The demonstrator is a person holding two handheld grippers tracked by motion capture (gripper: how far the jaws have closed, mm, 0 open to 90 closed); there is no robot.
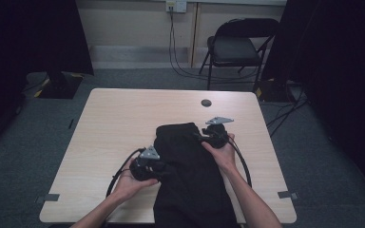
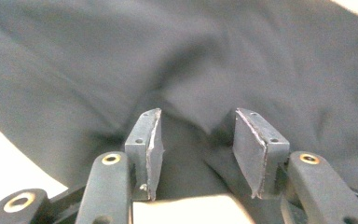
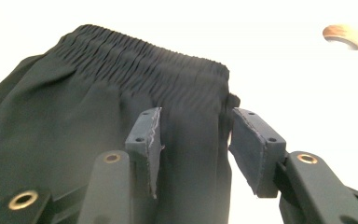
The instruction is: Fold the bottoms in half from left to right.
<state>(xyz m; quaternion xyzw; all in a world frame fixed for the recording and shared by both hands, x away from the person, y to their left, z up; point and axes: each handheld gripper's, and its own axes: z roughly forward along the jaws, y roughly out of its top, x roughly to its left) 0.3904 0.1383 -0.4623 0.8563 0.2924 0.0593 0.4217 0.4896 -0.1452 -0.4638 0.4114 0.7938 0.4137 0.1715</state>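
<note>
A black garment [image 1: 190,171] lies lengthwise down the middle of the table [image 1: 119,118], its gathered waistband [image 3: 144,53] at the far end and its near end hanging over the table's near edge. The left gripper [image 1: 160,170] sits at the garment's left edge, jaws about half open with a fold of cloth [image 2: 191,154] between them, the pads not pressing it. The right gripper [image 1: 203,137] is at the right edge just near the waistband, jaws likewise half open astride the cloth's edge, gripping nothing. A round hole [image 1: 206,102] lies in the table beyond.
</note>
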